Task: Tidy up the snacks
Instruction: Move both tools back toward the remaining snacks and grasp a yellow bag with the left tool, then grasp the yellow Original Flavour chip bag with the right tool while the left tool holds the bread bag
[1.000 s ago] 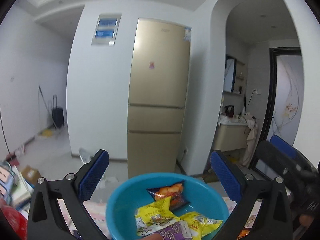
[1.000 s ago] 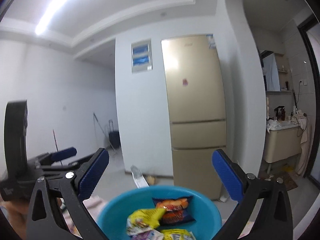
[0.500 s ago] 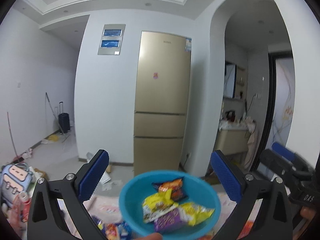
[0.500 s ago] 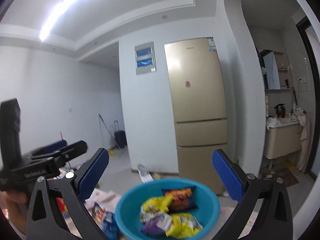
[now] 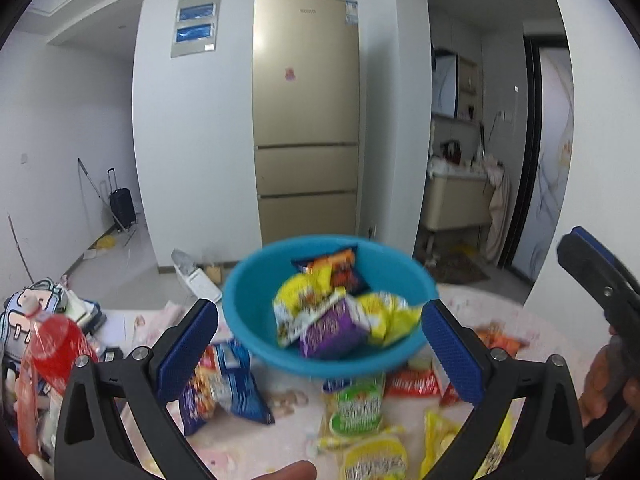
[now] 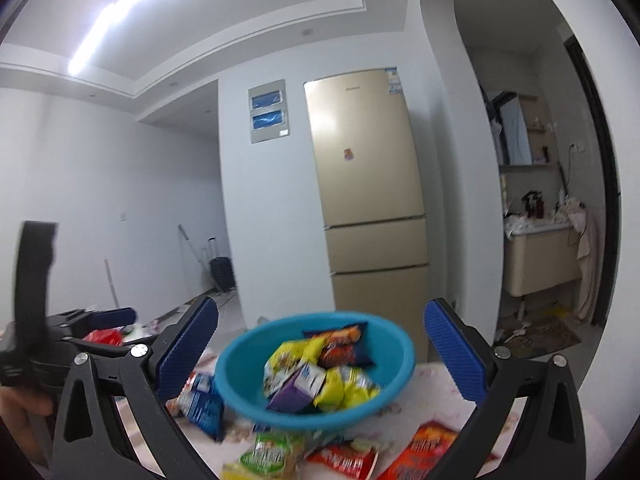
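Tabletop (image 5: 280, 436): spread below and ahead of both tools under a pale pink patterned cover, serving as the sorting ground, hence loose packets scattered over it.
Blue bowl (image 5: 256, 312): straight ahead of both tools, between the lines of their fingers and beyond the tips; blurred, tilted toward the cameras; touched by neither tool; whether resting on the packets or raised cannot be told. Judged to be the collecting place, so set centrally within reach of both sides.
Left tool (image 5: 320, 336): released, fingers spread wide with nothing between them; aimed at the bowl and the packets beneath, likely readied for a pick.
Right tool (image 6: 320, 344): likewise spread wide and empty, pointed at the same bowl from a slightly higher angle.
Blue packet (image 5: 224, 384): low and left of the left tool's centre line, just beside the bowl's near wall, propped half upright; not yet sorted.
Red packets (image 6: 420, 456): low and right of the right tool's centre, flat on the cover, outside the bowl.
Green packet (image 5: 356, 408): directly under the bowl's near edge, below the left tool's midline.
Packets in the bowl (image 5: 320, 320): yellow, purple and orange ones heaped together toward the near wall, already gathered.
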Tool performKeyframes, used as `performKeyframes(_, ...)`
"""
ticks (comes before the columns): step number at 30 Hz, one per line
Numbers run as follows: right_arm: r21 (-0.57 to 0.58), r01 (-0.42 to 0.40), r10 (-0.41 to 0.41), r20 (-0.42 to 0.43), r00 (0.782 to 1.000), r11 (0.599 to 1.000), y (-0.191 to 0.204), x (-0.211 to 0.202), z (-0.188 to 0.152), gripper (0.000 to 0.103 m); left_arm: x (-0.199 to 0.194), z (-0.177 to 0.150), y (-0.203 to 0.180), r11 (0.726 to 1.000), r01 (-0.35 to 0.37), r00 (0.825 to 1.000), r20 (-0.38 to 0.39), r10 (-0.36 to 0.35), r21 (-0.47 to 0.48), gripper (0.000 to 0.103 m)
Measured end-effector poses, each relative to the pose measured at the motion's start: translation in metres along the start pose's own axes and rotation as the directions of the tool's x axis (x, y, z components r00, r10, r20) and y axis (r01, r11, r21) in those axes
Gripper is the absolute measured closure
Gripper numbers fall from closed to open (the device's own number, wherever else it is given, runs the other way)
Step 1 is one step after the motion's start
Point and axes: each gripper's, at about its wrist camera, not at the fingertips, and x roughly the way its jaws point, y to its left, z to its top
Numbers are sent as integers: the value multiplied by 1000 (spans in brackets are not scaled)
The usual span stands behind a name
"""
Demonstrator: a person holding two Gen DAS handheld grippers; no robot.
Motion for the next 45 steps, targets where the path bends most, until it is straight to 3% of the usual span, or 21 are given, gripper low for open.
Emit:
performKeyframes(6, 43, 18, -15, -56, 998, 999, -28, -16, -49, 0, 6, -38, -15, 999, 35, 998, -54, -35, -7, 0)
performKeyframes(9, 83, 55, -43, -140, 989, 995, -41, -9, -72, 0, 10, -65, -23, 998, 63, 994, -90, -64, -9, 0)
performKeyframes(13, 119, -22, 44, -182, 982, 993, -47, 2, -89, 0, 26, -95, -26, 999, 48, 986, -159, -48, -4, 0)
performKeyframes(17, -1, 2, -2, -196, 981, 1000, -32, 7, -98, 0, 46, -122, -20, 996, 78, 962, -258, -88, -47, 0)
performKeyframes(23, -39, -65, 54, -242, 969, 997, -16, 9, -102, 0, 63, -154, -29, 991, 129, 915, -383, -129, -24, 0)
performKeyframes(29, -56, -69, 51, -278, 959, 996, -12, 16, -109, 0, 74, -162, -23, 986, 144, 889, -426, -166, -82, 0)
performKeyframes(32, -65, -67, 46, -289, 956, 996, -9, 18, -110, 0, 79, -164, -22, 980, 167, 879, -434, -197, -105, 9)
performKeyframes(34, -71, -66, 42, -291, 956, 995, -9, 19, -112, 0, 82, -164, -24, 972, 202, 866, -443, -234, -119, 29)
performKeyframes(41, -32, -76, 62, -313, 948, 997, -15, 21, -113, 0, 75, -163, -26, 977, 191, 881, -422, -214, -96, 34)
performKeyframes(45, 18, -86, 87, -329, 940, 996, -23, 23, -114, 0, 67, -159, -19, 980, 166, 903, -383, -195, -108, 34)
